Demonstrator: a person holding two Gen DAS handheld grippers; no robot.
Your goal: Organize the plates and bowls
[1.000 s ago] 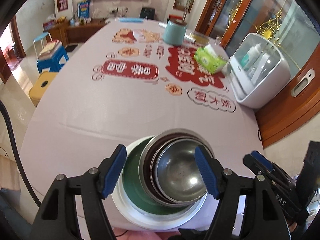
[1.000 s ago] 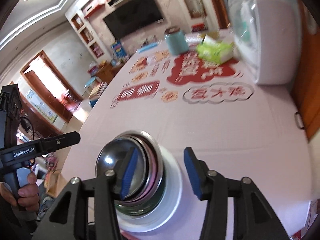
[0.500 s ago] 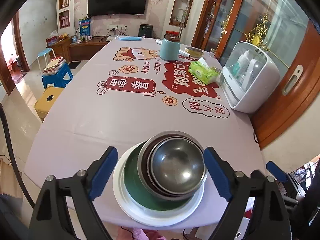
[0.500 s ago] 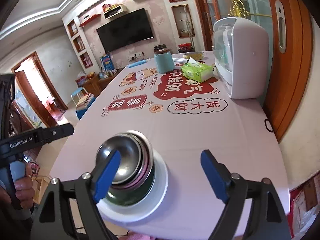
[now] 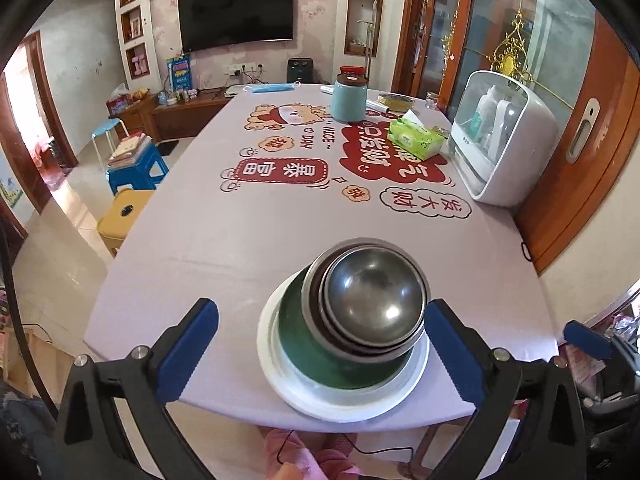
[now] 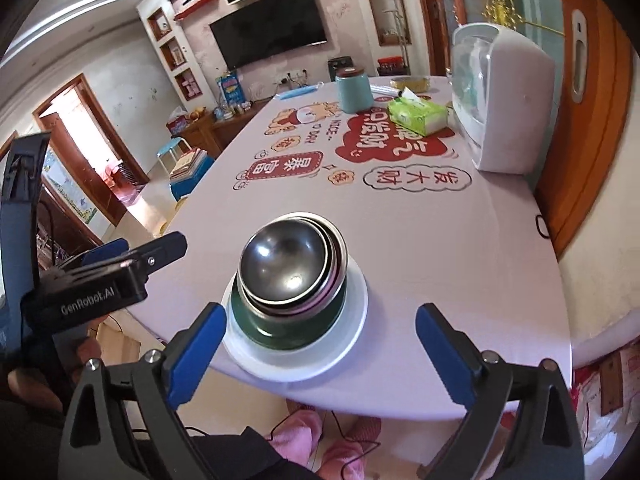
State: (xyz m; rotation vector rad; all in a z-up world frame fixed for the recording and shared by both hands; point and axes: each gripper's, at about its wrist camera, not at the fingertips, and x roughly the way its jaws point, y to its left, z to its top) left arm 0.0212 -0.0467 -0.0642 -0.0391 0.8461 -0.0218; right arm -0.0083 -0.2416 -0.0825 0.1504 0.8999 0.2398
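Observation:
A stack sits at the near edge of the table: a white plate (image 5: 320, 396) (image 6: 356, 312), a green bowl (image 5: 304, 344) (image 6: 280, 328) on it, and nested steel bowls (image 5: 372, 300) (image 6: 284, 264) on top. My left gripper (image 5: 320, 352) is open and empty, held back just short of the stack. My right gripper (image 6: 316, 348) is open and empty, also drawn back from the stack. The left gripper also shows in the right wrist view (image 6: 132, 256), left of the stack.
The table (image 5: 224, 232) has a pink printed cloth. At its far right stand a white sterilizer box (image 5: 500, 140), a green tissue pack (image 5: 414, 140) and a teal canister (image 5: 348, 98). Blue and yellow stools (image 5: 132, 164) stand on the floor to the left.
Both grippers opened wide and pulled back and up from the stack. The right gripper's finger left the inside of the steel bowl. The stack stayed put.

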